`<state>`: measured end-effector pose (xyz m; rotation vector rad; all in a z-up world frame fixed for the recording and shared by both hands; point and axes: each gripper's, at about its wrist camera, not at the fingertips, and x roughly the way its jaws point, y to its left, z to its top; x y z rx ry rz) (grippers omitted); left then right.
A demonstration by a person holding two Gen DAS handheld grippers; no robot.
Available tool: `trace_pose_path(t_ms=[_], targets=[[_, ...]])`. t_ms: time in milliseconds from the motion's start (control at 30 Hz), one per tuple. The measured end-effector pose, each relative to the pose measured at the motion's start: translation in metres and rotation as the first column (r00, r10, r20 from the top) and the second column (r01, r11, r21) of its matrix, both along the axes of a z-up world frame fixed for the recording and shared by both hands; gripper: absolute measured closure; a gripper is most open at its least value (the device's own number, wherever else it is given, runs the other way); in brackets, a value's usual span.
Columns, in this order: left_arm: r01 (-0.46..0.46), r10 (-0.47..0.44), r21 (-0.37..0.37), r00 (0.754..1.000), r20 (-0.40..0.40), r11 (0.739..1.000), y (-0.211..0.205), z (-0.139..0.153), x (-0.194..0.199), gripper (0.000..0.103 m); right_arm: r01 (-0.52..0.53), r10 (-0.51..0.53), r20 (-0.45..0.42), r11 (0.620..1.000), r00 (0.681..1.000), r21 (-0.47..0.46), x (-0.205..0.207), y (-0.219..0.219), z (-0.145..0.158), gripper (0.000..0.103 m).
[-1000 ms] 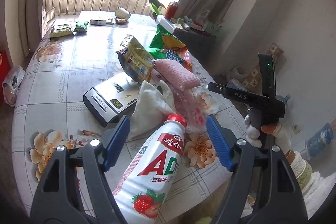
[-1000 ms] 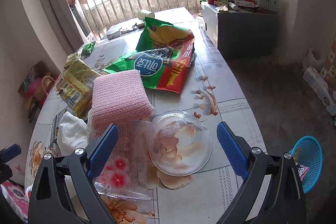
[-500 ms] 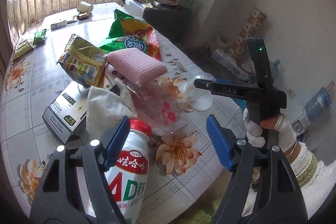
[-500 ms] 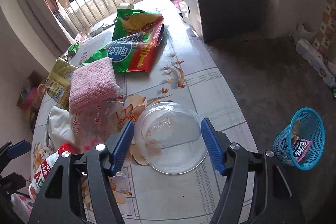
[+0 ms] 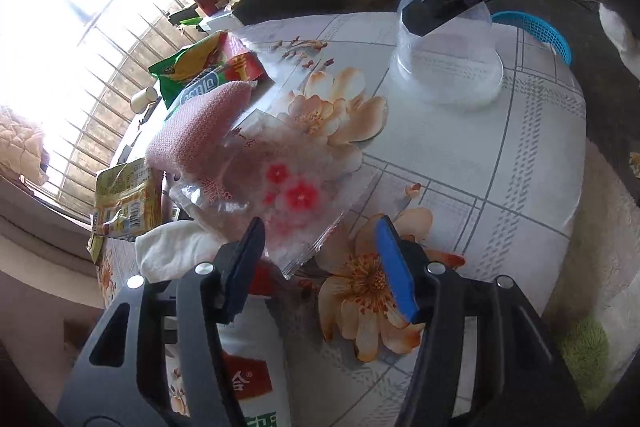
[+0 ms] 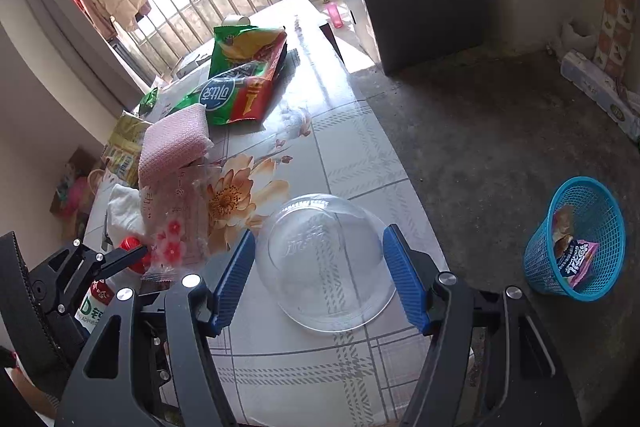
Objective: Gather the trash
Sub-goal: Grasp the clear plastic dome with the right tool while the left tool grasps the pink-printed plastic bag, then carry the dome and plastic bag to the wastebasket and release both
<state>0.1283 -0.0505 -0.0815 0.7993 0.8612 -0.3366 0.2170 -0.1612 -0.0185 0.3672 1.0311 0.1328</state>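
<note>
Right gripper [image 6: 318, 277] straddles the clear plastic dome [image 6: 326, 261] low center on the desk [image 6: 360, 147], pads not visibly touching; it's slippery and could squirt out. Left gripper [image 5: 320, 267] is closing over the crinkly wrapper [image 5: 276, 187], which may slide away.

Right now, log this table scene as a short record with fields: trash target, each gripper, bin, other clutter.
trash target: clear plastic dome lid, lying on the floral tablecloth near the table's edge
right gripper: jaws either side of the dome lid, pads not visibly pressing it
left gripper: jaws closing, over a corner of the clear flowered wrapper; nothing gripped
bin: blue basket on the floor, wrappers already inside
other clutter: pink sponge, green snack bags, white tissue, red-capped drink bottle
</note>
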Motion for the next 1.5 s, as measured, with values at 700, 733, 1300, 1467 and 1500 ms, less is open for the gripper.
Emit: trace_pose_path(t_ms=[700,733,1300,1467,1500], targets=[[0.008,0.001,-0.216,0.999,0.042,0.976,0.012,0.069,-0.004,0.099,0.012,-0.017,0.051,0.995,0.999,0.099,-0.016,-0.012,0.007,0.04],[0.0,0.01,-0.269,0.999,0.035,0.963,0.016,0.079,-0.002,0.099,0.018,-0.024,0.055,0.993,0.998,0.116,-0.018,-0.015,0.009,0.04],[-0.066,-0.317,-0.866,0.914,-0.251,0.496,-0.055,0.149,0.08,0.1,0.448,-0.499,0.122,0.843,0.858,0.299,-0.126,-0.185,0.049,0.04],[-0.161,-0.448,-0.869,0.804,-0.39,0.468,-0.144,0.112,0.11,0.1,0.637,-0.684,0.028,0.693,0.729,0.337,-0.18,-0.242,0.019,0.04],[-0.188,-0.459,-0.859,0.78,-0.426,0.477,-0.162,0.101,0.115,0.1,0.665,-0.708,0.007,0.667,0.706,0.335,-0.187,-0.251,0.011,0.04]])
